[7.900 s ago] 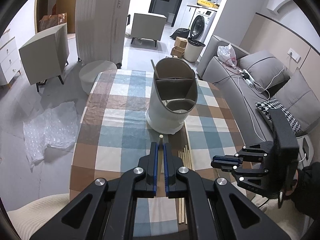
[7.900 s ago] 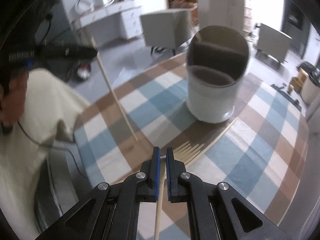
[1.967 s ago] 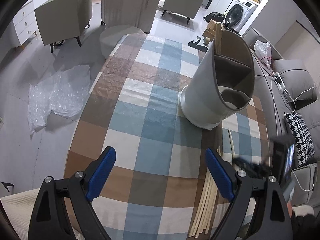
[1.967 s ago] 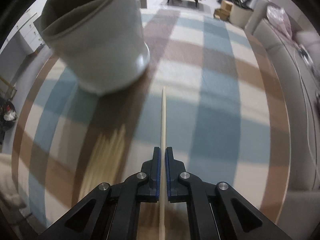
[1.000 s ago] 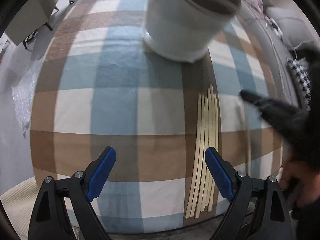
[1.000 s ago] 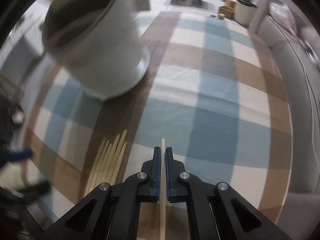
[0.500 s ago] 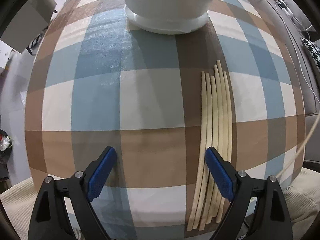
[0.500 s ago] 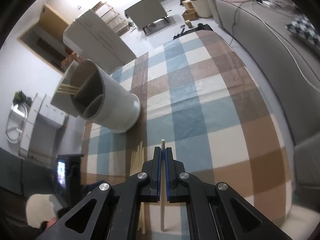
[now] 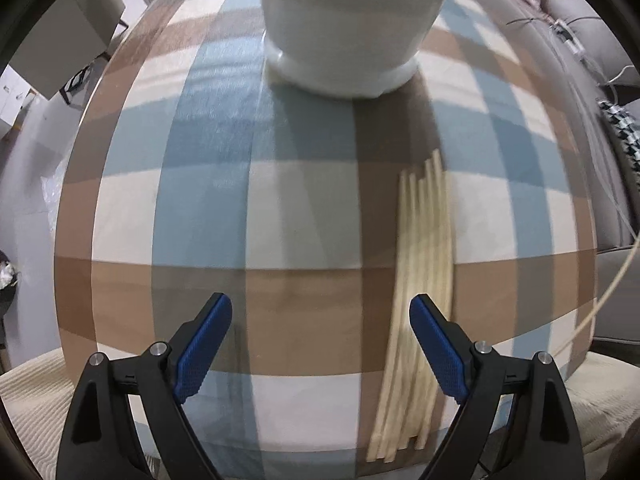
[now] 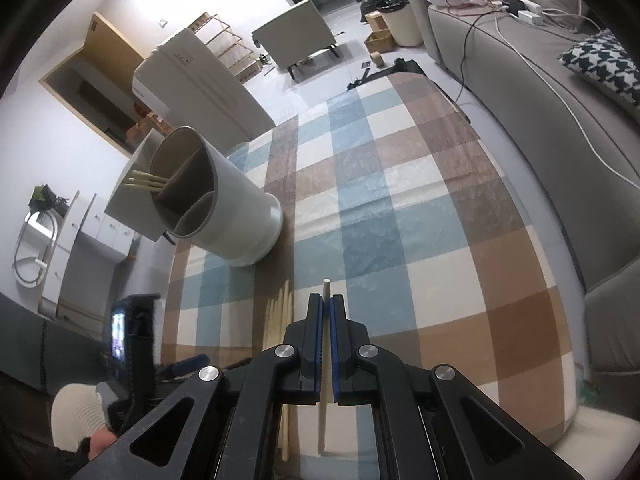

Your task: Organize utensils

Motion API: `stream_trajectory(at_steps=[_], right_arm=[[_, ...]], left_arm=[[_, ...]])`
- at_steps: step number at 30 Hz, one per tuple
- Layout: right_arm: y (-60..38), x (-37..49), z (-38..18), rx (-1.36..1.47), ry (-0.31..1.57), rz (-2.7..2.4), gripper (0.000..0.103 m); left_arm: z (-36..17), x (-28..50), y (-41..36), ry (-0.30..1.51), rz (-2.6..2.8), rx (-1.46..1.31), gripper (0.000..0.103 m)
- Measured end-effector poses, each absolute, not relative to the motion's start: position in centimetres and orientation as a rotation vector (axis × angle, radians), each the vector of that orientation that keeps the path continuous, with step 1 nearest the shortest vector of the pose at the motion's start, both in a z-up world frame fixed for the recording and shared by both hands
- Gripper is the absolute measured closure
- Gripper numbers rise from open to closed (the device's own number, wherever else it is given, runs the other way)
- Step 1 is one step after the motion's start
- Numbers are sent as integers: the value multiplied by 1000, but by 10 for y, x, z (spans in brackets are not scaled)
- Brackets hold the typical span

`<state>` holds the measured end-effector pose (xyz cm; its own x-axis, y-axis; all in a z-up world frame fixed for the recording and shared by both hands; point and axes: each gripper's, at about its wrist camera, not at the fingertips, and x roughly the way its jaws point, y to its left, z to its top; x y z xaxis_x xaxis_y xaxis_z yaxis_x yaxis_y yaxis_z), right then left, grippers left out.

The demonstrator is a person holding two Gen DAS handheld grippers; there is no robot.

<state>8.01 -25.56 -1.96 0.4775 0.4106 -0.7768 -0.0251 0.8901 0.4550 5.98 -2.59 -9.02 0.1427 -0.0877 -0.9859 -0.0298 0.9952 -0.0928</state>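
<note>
Several pale wooden chopsticks (image 9: 420, 264) lie side by side on the checked tablecloth (image 9: 208, 208), just inside my left gripper's right finger. My left gripper (image 9: 320, 340) points down at the cloth, open wide with nothing between its fingers. The white utensil holder (image 9: 352, 28) stands beyond it. In the right wrist view the holder (image 10: 224, 208) has divided compartments, and a few chopsticks (image 10: 146, 182) stick out of its far one. My right gripper (image 10: 327, 312) is shut on one chopstick (image 10: 326, 289), held above the table. That held chopstick (image 9: 608, 292) shows at the right edge of the left wrist view.
A grey sofa (image 10: 540, 80) with cables and a houndstooth cushion (image 10: 600, 64) runs along the table's right side. A white suitcase (image 10: 200, 84) and a grey armchair (image 10: 296, 36) stand beyond the table. A person's cream sleeve (image 10: 76, 404) is at the lower left.
My right gripper has lifted and rolled with its chopstick, so it now looks across the table at the holder. My left gripper has crept slightly closer to the cloth, still open.
</note>
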Motion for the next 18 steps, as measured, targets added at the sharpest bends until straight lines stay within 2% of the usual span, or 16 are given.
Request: stream_trajectory(at_steps=[6,18], right_arm=[[-255,84,-21,422,1044,277,100],[-253,89,-24,423,1049,275,100]], left_arm=[[-107,59,-29,1489,-21,-46,16],[-117,62,-42,1474,-24,5,15]])
